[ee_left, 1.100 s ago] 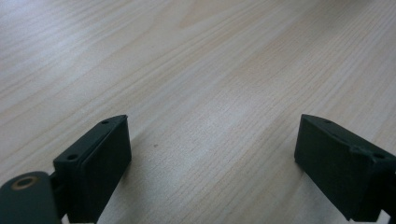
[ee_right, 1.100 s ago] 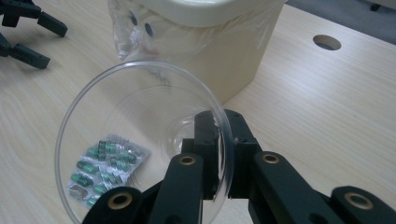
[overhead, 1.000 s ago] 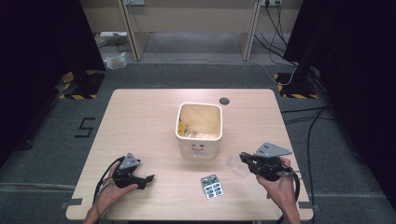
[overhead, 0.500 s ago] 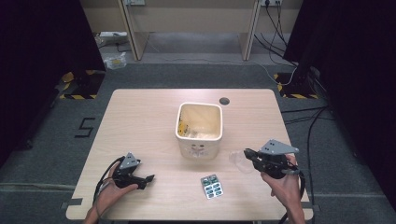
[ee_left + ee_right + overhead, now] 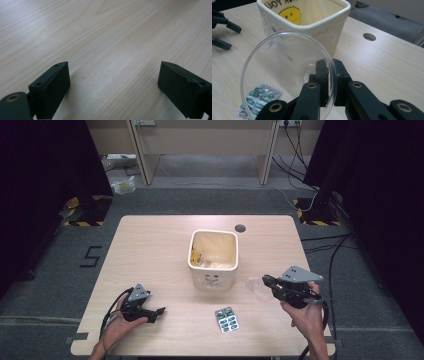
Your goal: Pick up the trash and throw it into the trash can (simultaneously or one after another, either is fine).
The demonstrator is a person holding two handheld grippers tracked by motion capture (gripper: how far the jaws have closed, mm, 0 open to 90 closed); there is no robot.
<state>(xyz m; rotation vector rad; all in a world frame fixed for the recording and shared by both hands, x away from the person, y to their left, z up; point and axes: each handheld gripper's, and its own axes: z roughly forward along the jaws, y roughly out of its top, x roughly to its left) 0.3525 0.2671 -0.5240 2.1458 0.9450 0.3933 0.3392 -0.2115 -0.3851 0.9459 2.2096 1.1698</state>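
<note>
Holding a clear cup (image 5: 287, 75) by its rim in the right claw (image 5: 329, 82), just right of the bin (image 5: 213, 257).
The right claw pinches the cup wall, cup tipped on its side above the table (image 5: 150, 250). A pill pack (image 5: 227, 319) lies flat in front of the bin. The left claw (image 5: 113, 87) rests near the table's front left, spread, with nothing between its jaws.

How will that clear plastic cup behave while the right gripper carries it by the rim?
Probably light and flimsy: the clear cup has thin see-through walls, so it may flex. The right gripper pinches only its rim, so it could slip or swivel. Laid on the table, its round shape would likely roll.
</note>
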